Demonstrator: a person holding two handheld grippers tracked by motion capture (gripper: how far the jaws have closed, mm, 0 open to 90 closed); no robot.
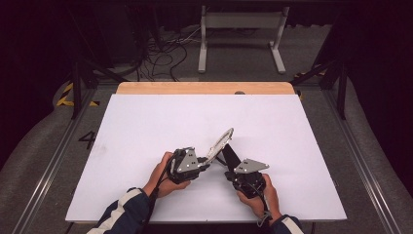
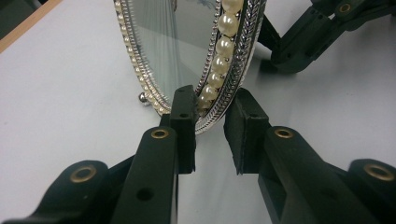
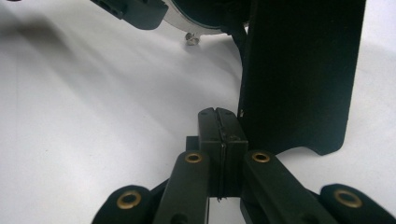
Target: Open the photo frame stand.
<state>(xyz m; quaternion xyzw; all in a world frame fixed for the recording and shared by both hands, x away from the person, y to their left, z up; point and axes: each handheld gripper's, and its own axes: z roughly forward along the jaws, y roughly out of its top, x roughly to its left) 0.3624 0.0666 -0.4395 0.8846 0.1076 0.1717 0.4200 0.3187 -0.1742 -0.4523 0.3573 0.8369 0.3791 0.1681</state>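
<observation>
Now my left gripper [image 2: 208, 126] stands parted astride the pearl-rimmed frame [image 2: 224, 56], which stands tilted on the table [image 1: 146, 126]; my right gripper [image 3: 218, 126], shut empty, sits beside its black stand [image 3: 299, 70]. Judged step: releasing; next, withdraw without toppling it.

A framed oval mirror [image 1: 220, 143] stands tilted on the counter [image 1: 146, 126], near its middle and toward the near edge. The mirror's back stand [image 1: 230, 157] props it from the right. The left gripper [image 1: 203, 165] sits at the mirror's near rim, the right gripper [image 1: 230, 171] just right of it, beside the stand.
</observation>
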